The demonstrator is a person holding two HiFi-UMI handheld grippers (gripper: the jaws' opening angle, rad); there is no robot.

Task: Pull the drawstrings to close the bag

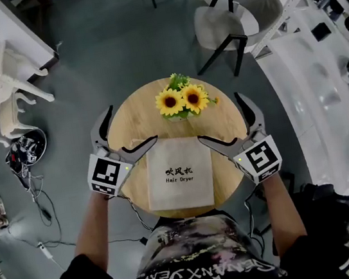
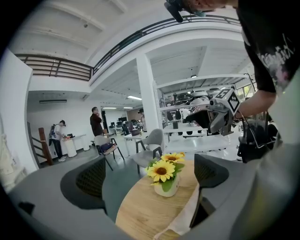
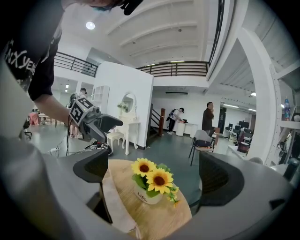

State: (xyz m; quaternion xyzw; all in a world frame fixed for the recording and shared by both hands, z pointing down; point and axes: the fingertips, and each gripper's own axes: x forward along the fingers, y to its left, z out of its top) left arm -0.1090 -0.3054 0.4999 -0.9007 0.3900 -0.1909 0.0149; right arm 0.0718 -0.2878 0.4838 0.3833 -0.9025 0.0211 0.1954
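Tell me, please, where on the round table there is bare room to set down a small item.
Bare wood on the table lies either side of the sunflower pot, out to the rim, though the open left gripper and right gripper reach over those patches. Narrow strips flank the bag, which fills the middle and near edge.

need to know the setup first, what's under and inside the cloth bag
The cloth bag lies flat on the round wooden table, whose wood shows at its sides. The tabletop beneath it is covered, and the fabric hides whatever is inside.
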